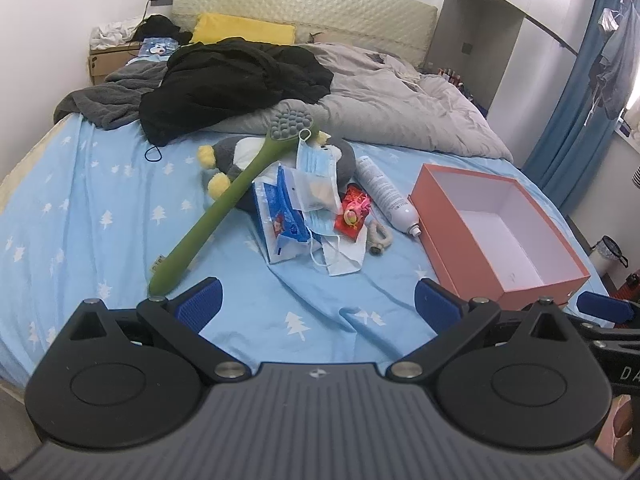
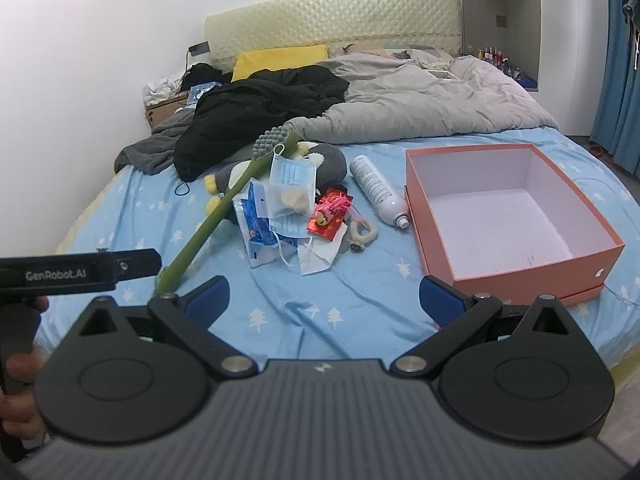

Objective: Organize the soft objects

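A pile lies mid-bed: a grey and yellow plush penguin [image 1: 228,156] [image 2: 328,160], a green long-handled brush [image 1: 224,204] [image 2: 212,216] across it, blue face masks [image 1: 316,160] [image 2: 292,172], a blue-white packet [image 1: 280,220], a red packet [image 1: 354,208] [image 2: 330,212] and a white spray can [image 1: 386,194] [image 2: 378,190]. An open, empty orange box [image 1: 460,248] [image 2: 532,276] sits to the right. My left gripper [image 1: 318,306] is open above the sheet, short of the pile. My right gripper [image 2: 324,300] is open too, near the box's front corner.
A black garment [image 1: 232,80], grey blankets [image 1: 400,108] and a yellow pillow [image 1: 244,28] cover the far half of the bed. The blue sheet [image 1: 100,216] shows on the left. A blue curtain [image 1: 576,80] hangs at the right. The left gripper's body [image 2: 80,270] shows in the right wrist view.
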Tool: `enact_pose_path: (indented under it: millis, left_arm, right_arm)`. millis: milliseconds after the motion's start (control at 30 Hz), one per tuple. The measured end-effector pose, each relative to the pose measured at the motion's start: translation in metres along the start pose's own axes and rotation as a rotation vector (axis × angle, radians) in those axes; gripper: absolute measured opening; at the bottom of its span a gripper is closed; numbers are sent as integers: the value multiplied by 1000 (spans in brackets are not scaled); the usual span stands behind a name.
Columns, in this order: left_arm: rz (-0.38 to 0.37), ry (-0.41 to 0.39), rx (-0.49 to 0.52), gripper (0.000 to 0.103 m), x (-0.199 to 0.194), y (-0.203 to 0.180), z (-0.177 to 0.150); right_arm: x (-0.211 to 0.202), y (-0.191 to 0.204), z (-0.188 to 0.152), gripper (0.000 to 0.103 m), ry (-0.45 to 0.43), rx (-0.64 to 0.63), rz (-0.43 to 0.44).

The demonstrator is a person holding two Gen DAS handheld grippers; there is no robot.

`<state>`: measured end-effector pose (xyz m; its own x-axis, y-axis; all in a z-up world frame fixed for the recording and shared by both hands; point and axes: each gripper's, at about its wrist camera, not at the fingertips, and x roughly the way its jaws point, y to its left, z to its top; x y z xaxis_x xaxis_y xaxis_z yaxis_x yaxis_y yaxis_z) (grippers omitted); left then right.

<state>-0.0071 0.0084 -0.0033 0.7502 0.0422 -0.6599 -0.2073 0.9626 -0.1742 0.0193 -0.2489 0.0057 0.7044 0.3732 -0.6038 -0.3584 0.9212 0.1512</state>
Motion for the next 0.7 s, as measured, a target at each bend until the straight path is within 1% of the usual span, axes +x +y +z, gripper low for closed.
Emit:
enact_pose_path:
  millis: [233, 700]
  left_arm:
    - [-8, -5, -2, 103, -3, 3, -2]
    - [-12, -22, 22, 103, -8, -1, -4]
  right_arm:
    - [0, 6, -3, 103, 2, -16, -6]
    - [-7, 4, -6, 103, -3, -21, -9]
